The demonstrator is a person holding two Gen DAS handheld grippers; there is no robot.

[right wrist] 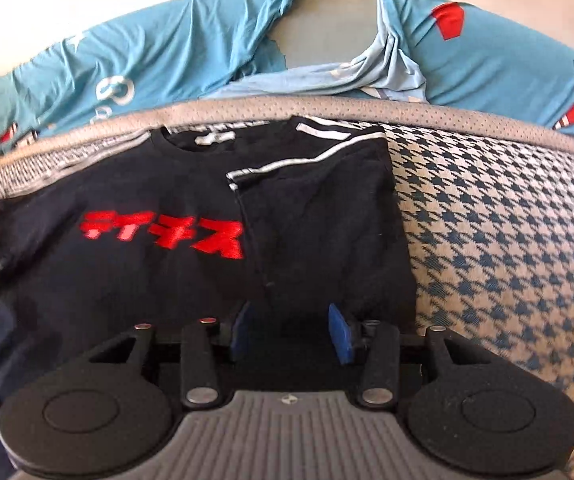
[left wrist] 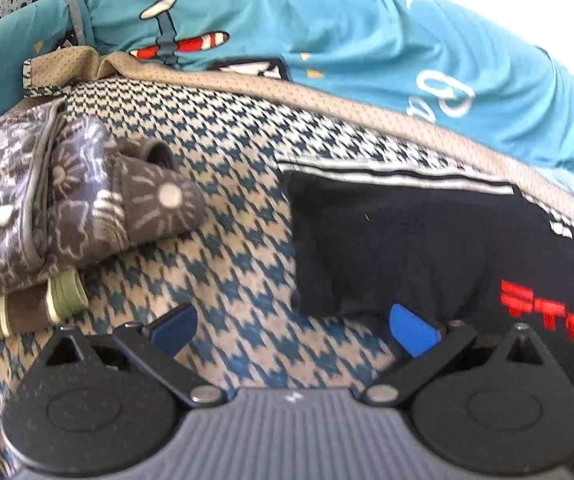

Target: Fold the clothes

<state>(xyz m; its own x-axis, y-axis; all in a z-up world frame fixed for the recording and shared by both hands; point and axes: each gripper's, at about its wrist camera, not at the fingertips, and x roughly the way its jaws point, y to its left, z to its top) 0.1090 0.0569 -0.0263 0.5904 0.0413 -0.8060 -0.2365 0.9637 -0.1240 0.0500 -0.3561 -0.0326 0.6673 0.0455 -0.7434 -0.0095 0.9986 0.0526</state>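
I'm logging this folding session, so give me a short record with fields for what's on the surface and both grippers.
surface: houndstooth teal-and-cream cloth
garment being folded: dark navy T-shirt with red lettering, one side folded over
folded pile: grey floral-print clothes, to one side
backdrop: turquoise sheet with aeroplane print
left gripper: open, nothing between jaws
right gripper: open, over shirt's near edge

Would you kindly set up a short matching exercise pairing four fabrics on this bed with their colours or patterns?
Things:
1. T-shirt
2. Blanket
3. Sheet
4. Folded pile

Descriptions:
A. Turquoise with aeroplane prints
B. Dark navy with red lettering and white stripes
C. Grey-brown with pale flower shapes
D. Teal and cream houndstooth

Pairs: 1-B, 2-D, 3-A, 4-C
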